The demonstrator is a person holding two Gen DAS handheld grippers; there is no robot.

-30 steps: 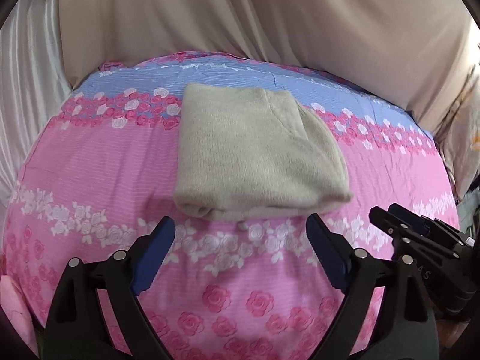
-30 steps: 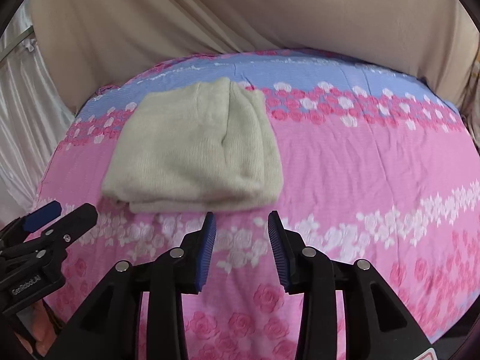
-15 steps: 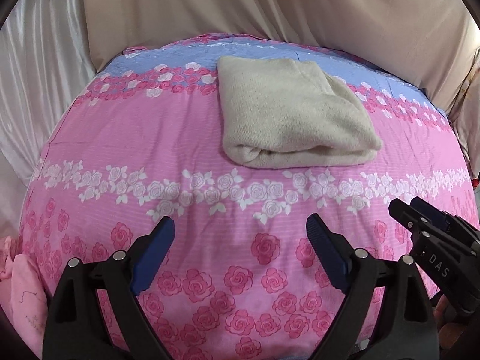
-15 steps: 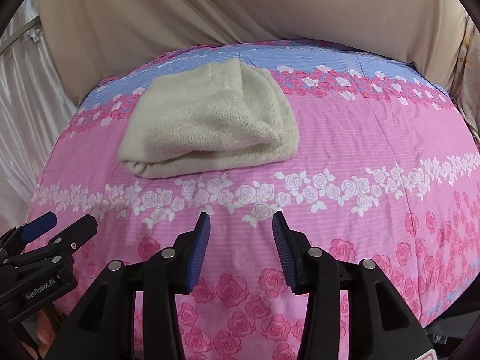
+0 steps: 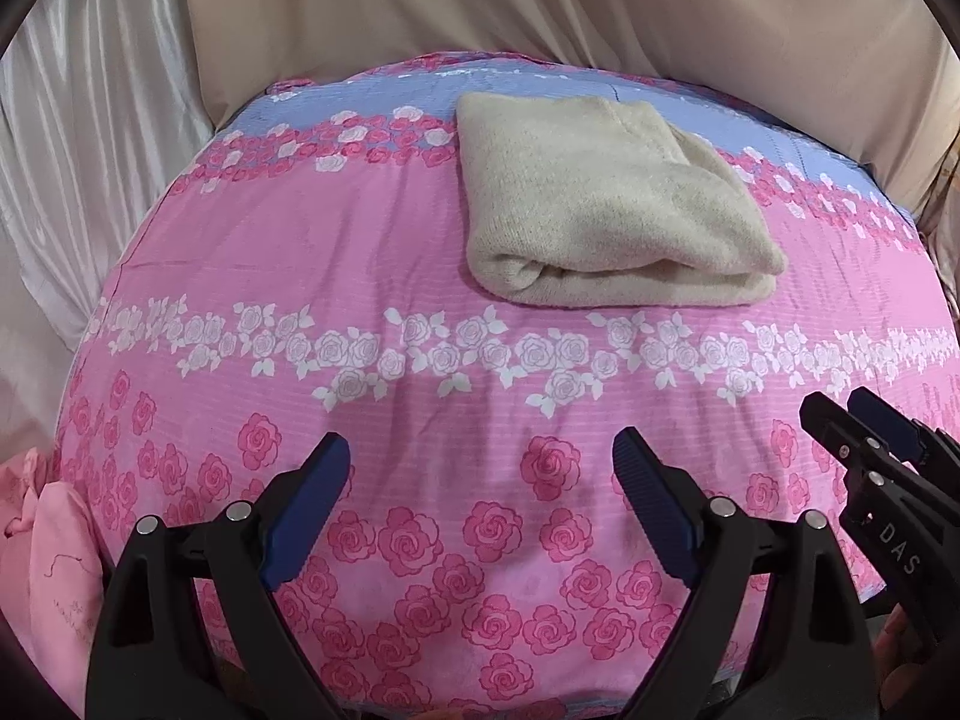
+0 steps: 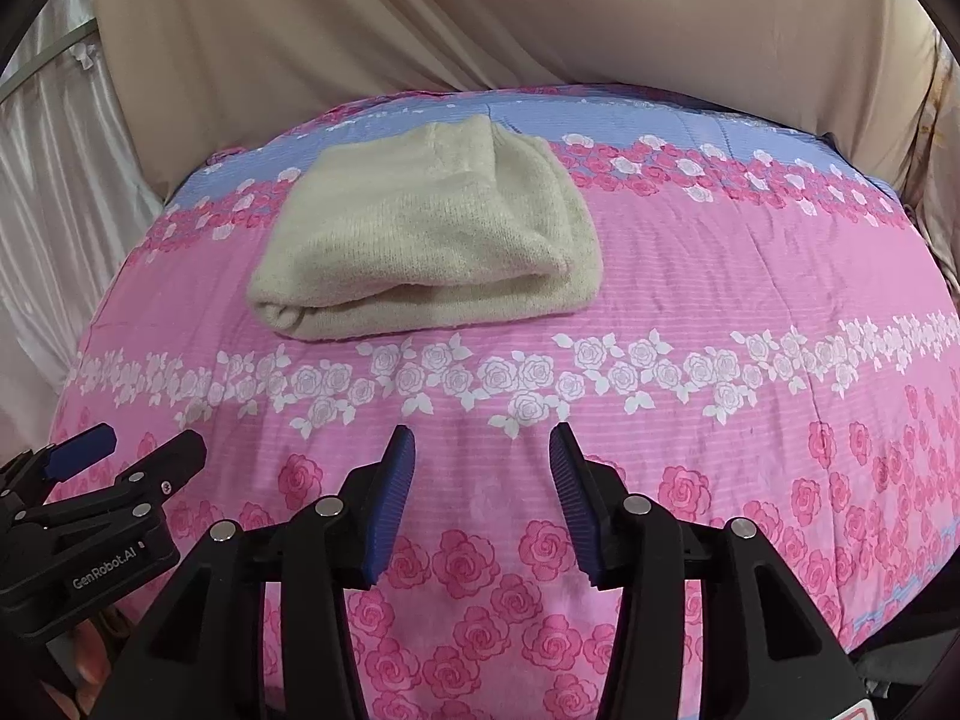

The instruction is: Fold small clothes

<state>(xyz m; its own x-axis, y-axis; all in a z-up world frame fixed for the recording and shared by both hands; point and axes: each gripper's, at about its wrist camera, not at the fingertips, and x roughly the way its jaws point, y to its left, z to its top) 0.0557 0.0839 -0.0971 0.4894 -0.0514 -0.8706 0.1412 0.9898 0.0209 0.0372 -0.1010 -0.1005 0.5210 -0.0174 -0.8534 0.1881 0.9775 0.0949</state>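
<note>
Nearest to me in the left wrist view, my left gripper [image 5: 480, 468] hangs over the near part of the bed with its blue pads spread wide and nothing between them. My right gripper [image 6: 482, 456] sits alongside it, just to the right; its jaws stand partly apart, narrower than the left pair, and have just been opening, with only bedsheet showing in the gap. Neither tool touches any cloth. Each gripper shows at the edge of the other's view, black body with a blue pad tip.

At the lower left edge of the left view I see a bit of pale pink cloth [image 5: 54, 558] bunched at the side of the bed; I cannot tell what garment it is.

Under both tools: the bedsheet [image 5: 360, 252], pink with dark pink roses at the near end, then a band of white roses, then plain pink, then a blue strip at the far end.

Beyond the white rose band lies the sweater [image 5: 606, 204], cream knit, folded into a thick rectangle, flat on the sheet, its rolled fold edge facing me. It lies well apart from both grippers, reaching onto the blue strip.

Behind the bed, beige curtains [image 6: 480, 12] hang across the whole back.
</note>
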